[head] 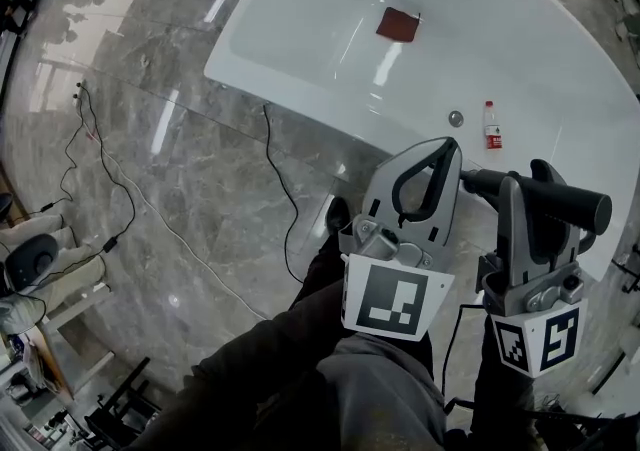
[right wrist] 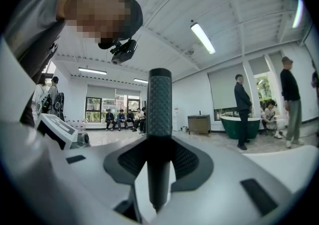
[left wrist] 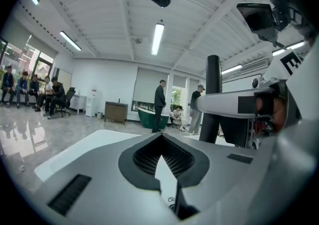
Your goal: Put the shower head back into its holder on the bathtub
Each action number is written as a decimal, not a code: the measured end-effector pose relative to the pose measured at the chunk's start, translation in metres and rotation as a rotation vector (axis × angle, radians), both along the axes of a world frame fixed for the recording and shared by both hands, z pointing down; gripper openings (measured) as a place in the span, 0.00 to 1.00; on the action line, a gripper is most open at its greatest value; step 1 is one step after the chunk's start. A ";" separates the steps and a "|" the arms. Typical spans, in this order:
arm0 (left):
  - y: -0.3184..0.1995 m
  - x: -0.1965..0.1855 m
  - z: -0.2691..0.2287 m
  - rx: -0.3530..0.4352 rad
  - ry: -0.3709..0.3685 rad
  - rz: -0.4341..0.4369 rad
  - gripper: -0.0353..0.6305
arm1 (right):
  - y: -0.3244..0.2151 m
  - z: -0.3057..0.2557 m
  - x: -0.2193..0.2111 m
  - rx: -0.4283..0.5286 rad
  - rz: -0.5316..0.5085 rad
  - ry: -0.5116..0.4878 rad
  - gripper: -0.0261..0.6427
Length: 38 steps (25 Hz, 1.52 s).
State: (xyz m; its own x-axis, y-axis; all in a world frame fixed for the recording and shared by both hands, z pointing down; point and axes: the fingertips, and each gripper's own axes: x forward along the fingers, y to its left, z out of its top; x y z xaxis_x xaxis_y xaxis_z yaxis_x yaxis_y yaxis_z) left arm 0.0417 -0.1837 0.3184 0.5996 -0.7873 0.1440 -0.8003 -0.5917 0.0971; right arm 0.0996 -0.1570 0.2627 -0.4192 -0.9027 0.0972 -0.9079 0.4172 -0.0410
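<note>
**A:** How was the black, textured, cylindrical shower head (head: 572,205) held, and why?

**B:** It was clamped crosswise in the right gripper (head: 528,185), with the handle projecting toward three o'clock in the head view. In the right gripper view the pads were seen pressed on the handle's shaft (right wrist: 159,104). A mid-shaft hold was judged to leave an end free for seating.

**A:** And the left gripper (head: 442,151)?

**B:** Its jaws were drawn together on nothing. It was held at nine o'clock of the right one, probably in reserve for steadying.

**A:** Where was the holder?

**B:** None could be identified with certainty. A small round chrome fitting (head: 455,119) on the rim of the white oval bathtub (head: 260,69), at twelve o'clock of the grippers, was judged likeliest. A small clear bottle with a red label (head: 491,126) stood just beside it at three o'clock. The shower head was still apart from the rim, so the task was judged unfinished.
</note>
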 end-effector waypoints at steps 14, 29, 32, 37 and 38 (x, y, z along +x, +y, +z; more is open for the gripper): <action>0.000 -0.001 0.044 0.001 -0.004 0.002 0.06 | -0.004 0.055 0.003 -0.005 0.016 0.013 0.24; -0.005 0.006 0.089 0.014 -0.013 0.014 0.06 | -0.008 0.113 0.009 -0.013 0.025 0.016 0.24; -0.004 0.006 0.097 0.015 -0.014 0.017 0.06 | -0.007 0.123 0.011 -0.014 0.030 0.019 0.24; -0.004 0.006 0.111 0.019 -0.002 0.008 0.06 | -0.006 0.140 0.013 -0.012 0.036 0.022 0.24; -0.004 0.007 0.114 0.019 0.000 0.009 0.06 | -0.006 0.143 0.013 -0.012 0.037 0.022 0.24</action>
State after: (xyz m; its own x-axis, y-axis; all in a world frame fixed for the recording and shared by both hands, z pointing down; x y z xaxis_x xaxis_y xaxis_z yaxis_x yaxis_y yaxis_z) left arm 0.0485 -0.1877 0.4319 0.6064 -0.7847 0.1289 -0.7951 -0.6004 0.0854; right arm 0.1130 -0.1634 0.4056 -0.3831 -0.9163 0.1165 -0.9235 0.3828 -0.0254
